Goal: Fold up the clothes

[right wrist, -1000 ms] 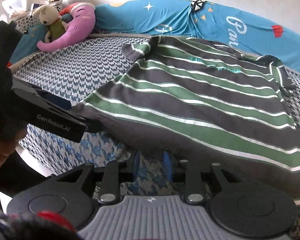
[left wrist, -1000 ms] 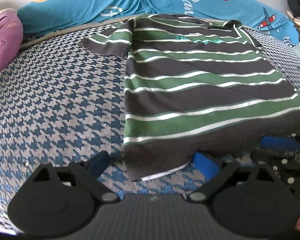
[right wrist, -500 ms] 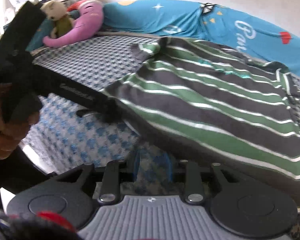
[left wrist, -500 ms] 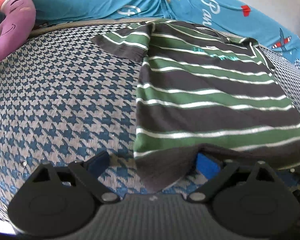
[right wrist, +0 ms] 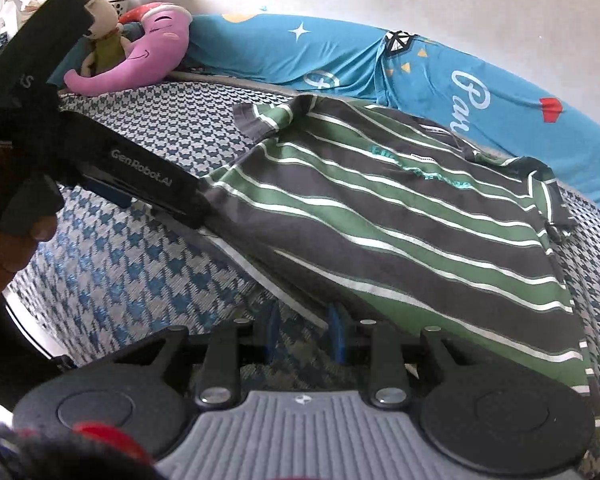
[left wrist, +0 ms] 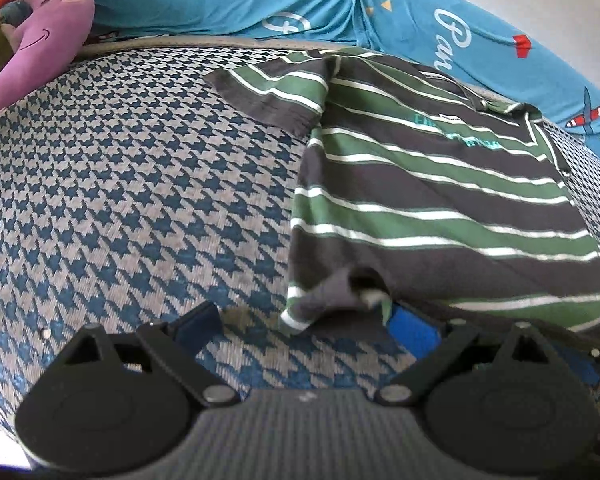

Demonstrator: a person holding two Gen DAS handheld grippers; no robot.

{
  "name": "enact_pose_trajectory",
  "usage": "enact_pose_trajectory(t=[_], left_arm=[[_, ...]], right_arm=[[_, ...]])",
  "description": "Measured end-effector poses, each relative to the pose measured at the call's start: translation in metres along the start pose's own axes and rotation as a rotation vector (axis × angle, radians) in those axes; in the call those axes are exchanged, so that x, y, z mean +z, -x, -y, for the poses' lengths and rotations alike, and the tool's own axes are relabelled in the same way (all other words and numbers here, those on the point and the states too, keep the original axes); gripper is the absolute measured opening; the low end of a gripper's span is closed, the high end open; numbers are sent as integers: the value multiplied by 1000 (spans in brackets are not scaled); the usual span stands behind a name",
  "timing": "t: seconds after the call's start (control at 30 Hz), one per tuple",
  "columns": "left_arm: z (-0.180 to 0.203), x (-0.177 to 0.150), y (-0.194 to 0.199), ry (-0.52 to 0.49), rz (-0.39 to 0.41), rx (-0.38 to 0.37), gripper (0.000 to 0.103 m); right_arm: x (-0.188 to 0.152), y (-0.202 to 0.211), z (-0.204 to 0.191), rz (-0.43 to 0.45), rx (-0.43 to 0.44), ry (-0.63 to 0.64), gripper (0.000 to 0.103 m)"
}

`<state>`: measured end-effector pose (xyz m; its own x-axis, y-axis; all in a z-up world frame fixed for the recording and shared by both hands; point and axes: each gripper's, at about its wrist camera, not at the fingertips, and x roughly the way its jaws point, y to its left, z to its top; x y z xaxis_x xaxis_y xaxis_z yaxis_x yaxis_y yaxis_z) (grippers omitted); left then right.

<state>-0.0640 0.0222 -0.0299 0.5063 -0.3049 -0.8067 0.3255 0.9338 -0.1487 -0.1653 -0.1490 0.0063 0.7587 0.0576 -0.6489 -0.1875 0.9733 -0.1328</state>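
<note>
Here your striped shirt (left wrist: 440,200) lies spread on the bed (left wrist: 120,200), hem corner bunched at 6 o'clock. The left hand-held gripper (left wrist: 304,330) stands wide at that corner; the right hand-held gripper (right wrist: 302,334), half closed, straddles the lifted hem. It's soft, limp cloth, so pinch both layers at the hem.

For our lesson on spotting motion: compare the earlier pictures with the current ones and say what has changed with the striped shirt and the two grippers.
The left gripper has lifted the near-left hem corner of the striped shirt, which now bunches up by its fingers. That side of the hem has come up off the houndstooth bed cover. The right gripper remains at the hem. The shirt's upper part, the purple plush and the blue pillow stayed put.
</note>
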Motion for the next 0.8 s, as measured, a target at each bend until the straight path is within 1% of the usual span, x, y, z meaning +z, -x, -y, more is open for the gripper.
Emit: enact_pose_trajectory(t=[0.13,0.2,0.33,0.37,0.43,0.47,0.57,0.77,0.8], left_arm=[[-3,4,-2,23,1,0,95],[-4,4,-2,29,2,1,95],[-4,5,-2,37,3,0,95],[-5,5,-2,39,3,0,95],[-5,5,-2,44,4,-1,95],[-5,5,-2,46,4,-2,95],[-5,6,-2,52,6,-3,95],[-7,6,-1,62,5,-7,95],[-7,6,-1,60,5,-6,95]], right_arm=[[2,-7,0,-2,-1,13,27],[2,-10,1,-2,-2,20,32],[3,-15,2,3,-3,25,32],[4,-15,3,5,0,21,31],[5,-14,6,11,4,6,27],[5,-14,8,15,5,-4,23],[8,-10,13,31,7,-31,19],[12,-15,14,25,-8,0,18],[13,-17,14,25,-7,8,20]])
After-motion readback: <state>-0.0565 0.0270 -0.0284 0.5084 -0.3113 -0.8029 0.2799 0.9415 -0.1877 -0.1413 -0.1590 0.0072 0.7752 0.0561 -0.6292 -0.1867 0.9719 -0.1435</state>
